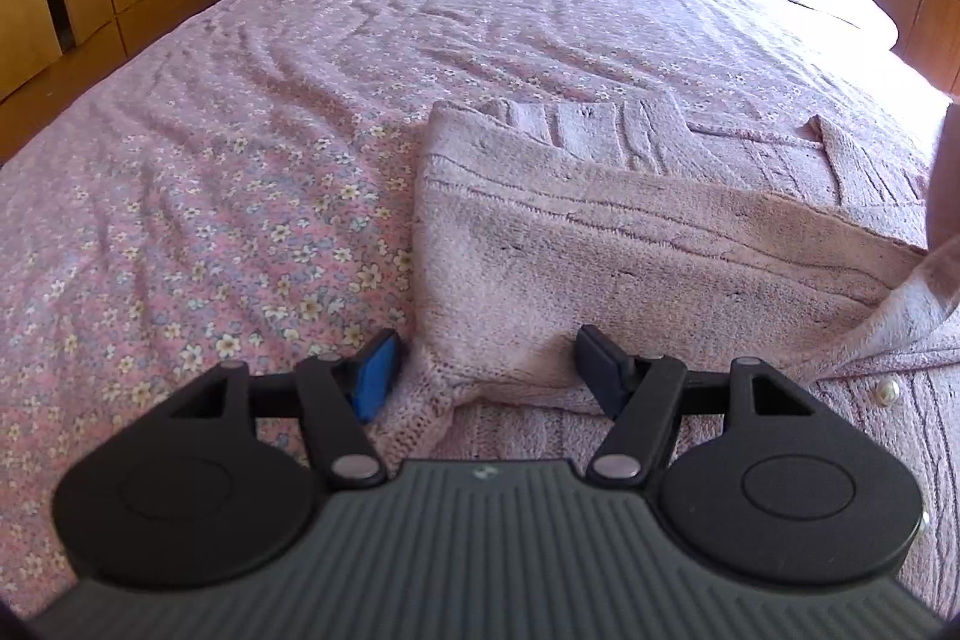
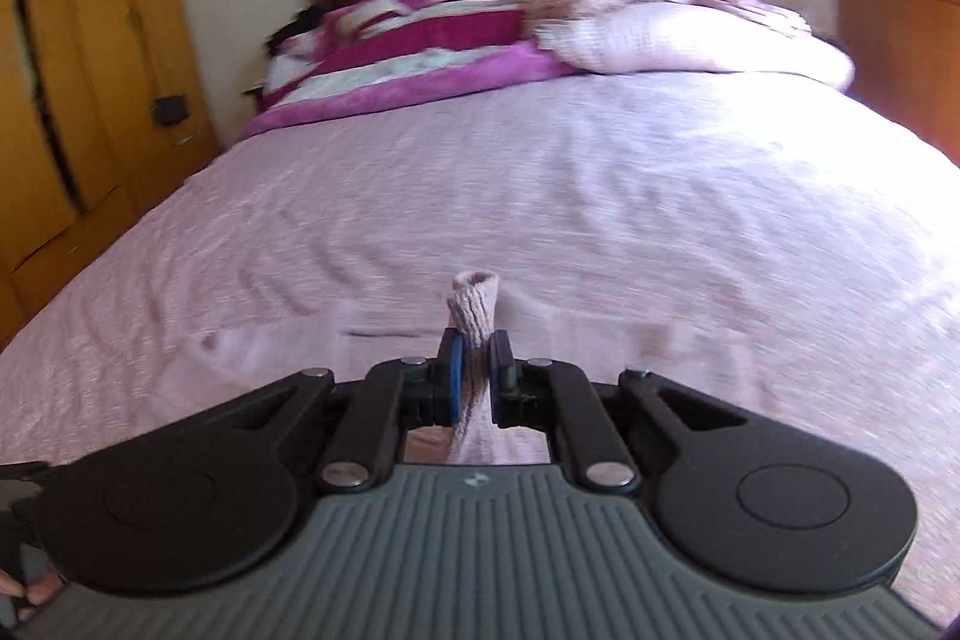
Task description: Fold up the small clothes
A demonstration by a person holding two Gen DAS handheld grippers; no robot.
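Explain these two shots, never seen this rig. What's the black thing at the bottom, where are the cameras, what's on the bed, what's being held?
No robot arm here: a person holds a two-finger gripper in each hand, and a fisheye camera on each one looks forward along its fingers. The black shape at the bottom of each picture is that gripper's own body.

The left wrist view shows the left gripper open, its fingers either side of a corner of a pink knitted cardigan that lies partly folded on the floral bedsheet. A pearl button shows at the right.

The right wrist view is motion-blurred. The right gripper is shut on a ribbed piece of the same pink knit, probably a sleeve cuff. Pillows and a magenta blanket sit by the headboard.
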